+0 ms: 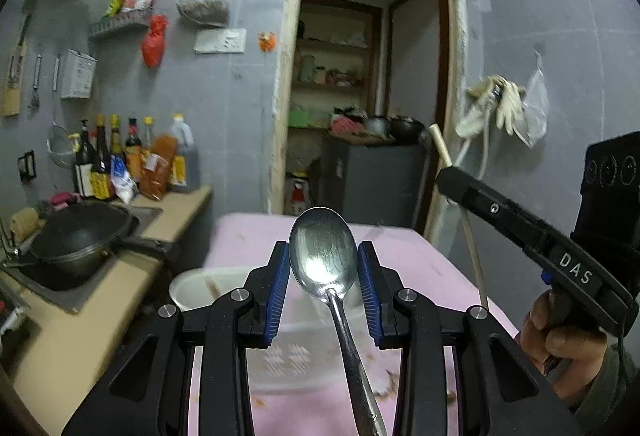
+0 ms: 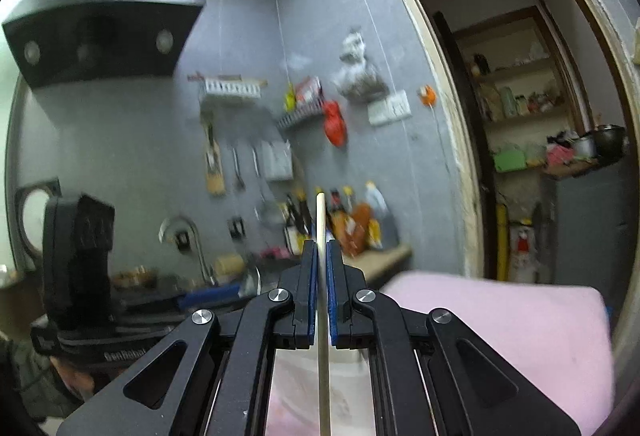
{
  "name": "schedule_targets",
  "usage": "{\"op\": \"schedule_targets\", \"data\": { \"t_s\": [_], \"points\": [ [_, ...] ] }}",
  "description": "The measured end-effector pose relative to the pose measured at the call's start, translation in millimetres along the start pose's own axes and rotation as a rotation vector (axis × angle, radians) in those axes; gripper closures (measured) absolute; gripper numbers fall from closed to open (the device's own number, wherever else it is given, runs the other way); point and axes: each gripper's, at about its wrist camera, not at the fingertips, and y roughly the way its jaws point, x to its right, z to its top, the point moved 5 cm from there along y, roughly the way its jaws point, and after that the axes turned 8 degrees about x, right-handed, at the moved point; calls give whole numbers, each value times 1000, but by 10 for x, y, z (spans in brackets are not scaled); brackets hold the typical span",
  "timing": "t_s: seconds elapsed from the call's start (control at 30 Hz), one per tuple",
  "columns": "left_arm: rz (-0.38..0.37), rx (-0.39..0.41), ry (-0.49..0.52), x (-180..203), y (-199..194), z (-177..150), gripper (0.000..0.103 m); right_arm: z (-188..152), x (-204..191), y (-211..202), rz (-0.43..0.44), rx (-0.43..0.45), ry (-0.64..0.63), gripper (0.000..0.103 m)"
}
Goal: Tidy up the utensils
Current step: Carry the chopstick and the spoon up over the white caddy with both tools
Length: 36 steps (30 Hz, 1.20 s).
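Observation:
In the left wrist view, my left gripper (image 1: 324, 250) is shut on a metal spoon (image 1: 347, 336). The spoon's bowl stands upright between the blue pads and its handle runs back toward the camera. My right gripper (image 1: 446, 178) shows at the right of that view, held in a hand (image 1: 560, 340), with a pale wooden chopstick (image 1: 439, 146) clamped crosswise in its tips. In the right wrist view, the right gripper (image 2: 321, 246) is shut on the chopstick (image 2: 321, 212), which stands upright between the pads. The left gripper's black body (image 2: 76, 256) is at the left there.
A table with a pink cloth (image 1: 248, 236) lies below both grippers and carries a white slotted plastic basket (image 1: 200, 288). On the counter to the left stand a black wok (image 1: 80, 236) and sauce bottles (image 1: 132, 156). A doorway (image 1: 360, 76) opens straight ahead. A range hood (image 2: 100, 32) hangs high on the left.

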Motion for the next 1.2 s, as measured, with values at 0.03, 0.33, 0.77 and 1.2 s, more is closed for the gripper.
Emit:
{"op": "schedule_targets", "data": {
  "t_s": [0.03, 0.33, 0.77, 1.2],
  "points": [
    [14, 10, -10, -77, 18, 66, 74, 35, -7, 46, 5, 19, 8, 100],
    [175, 89, -101, -856, 247, 442, 74, 274, -74, 552, -88, 242, 12, 100],
    [308, 204, -162, -1324, 443, 312, 74, 105, 66, 671, -262, 333, -39, 100],
    [325, 239, -192, -1328, 451, 143, 73, -100, 39, 693, -270, 267, -90, 100]
  ]
}}
